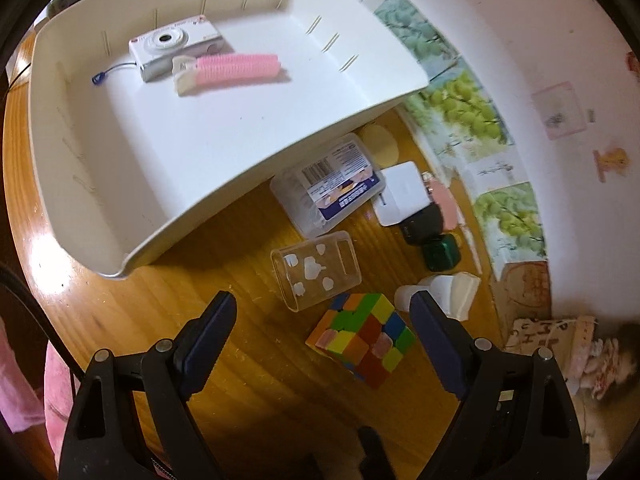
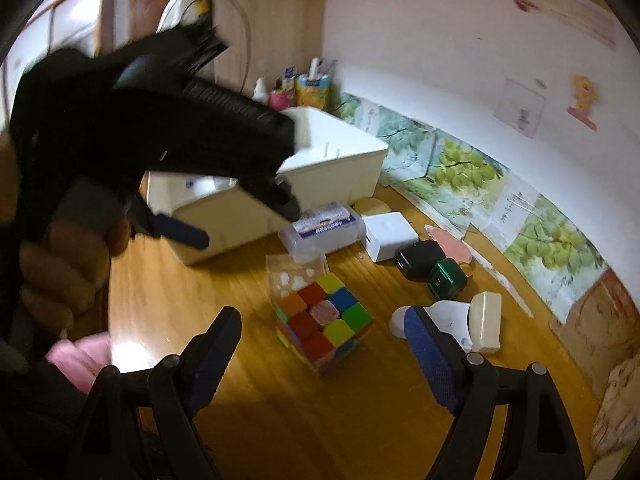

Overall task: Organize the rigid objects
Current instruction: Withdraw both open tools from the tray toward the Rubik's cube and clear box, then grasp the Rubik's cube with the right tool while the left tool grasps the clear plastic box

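Left tongs (image 1: 322, 320) gape empty over the puzzle cube (image 1: 362, 340), which sits on the desk (image 1: 160, 312) just ahead, between the fingers; right tongs (image 2: 320, 336) also open, cube (image 2: 322, 322) ahead, slightly farther; white tray (image 1: 120, 160) beyond

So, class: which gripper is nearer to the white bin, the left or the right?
Left. In the right wrist view the left gripper hangs right in front of the white bin, overlapping its near wall. The right gripper is further back, with the puzzle cube between it and the bin.
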